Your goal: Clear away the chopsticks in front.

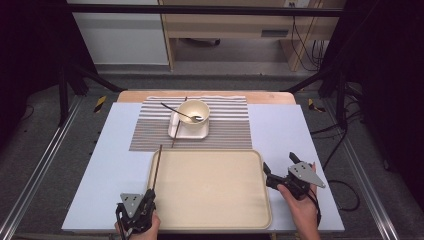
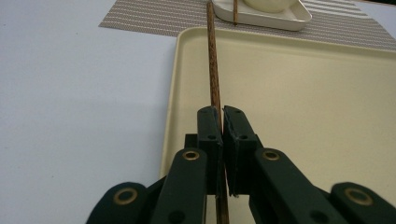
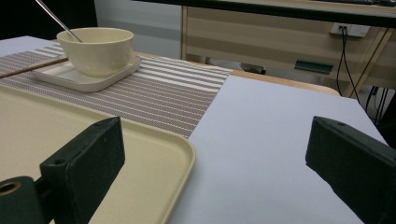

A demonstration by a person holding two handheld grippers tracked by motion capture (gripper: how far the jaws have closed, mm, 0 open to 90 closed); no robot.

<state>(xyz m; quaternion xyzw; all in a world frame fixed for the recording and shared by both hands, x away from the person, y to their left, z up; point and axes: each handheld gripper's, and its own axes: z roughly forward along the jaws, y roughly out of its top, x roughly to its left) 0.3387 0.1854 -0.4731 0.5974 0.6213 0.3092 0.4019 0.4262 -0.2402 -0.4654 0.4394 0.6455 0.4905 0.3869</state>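
My tray (image 1: 210, 187) lies bare in front of me, open passage across it. Far beyond, the bowl (image 1: 194, 112) on its dish (image 1: 189, 131), spoon (image 1: 181, 113) jutting left, and a chopstick (image 1: 179, 122) block the striped mat (image 1: 230, 127).

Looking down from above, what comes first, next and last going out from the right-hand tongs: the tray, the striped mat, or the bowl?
In the high view, from the right tongs:
1. Tray: right beside them, its right edge next to the open tips.
2. Striped mat: beyond the tray, toward the table's far side.
3. Bowl: farthest, on a small dish on the mat.
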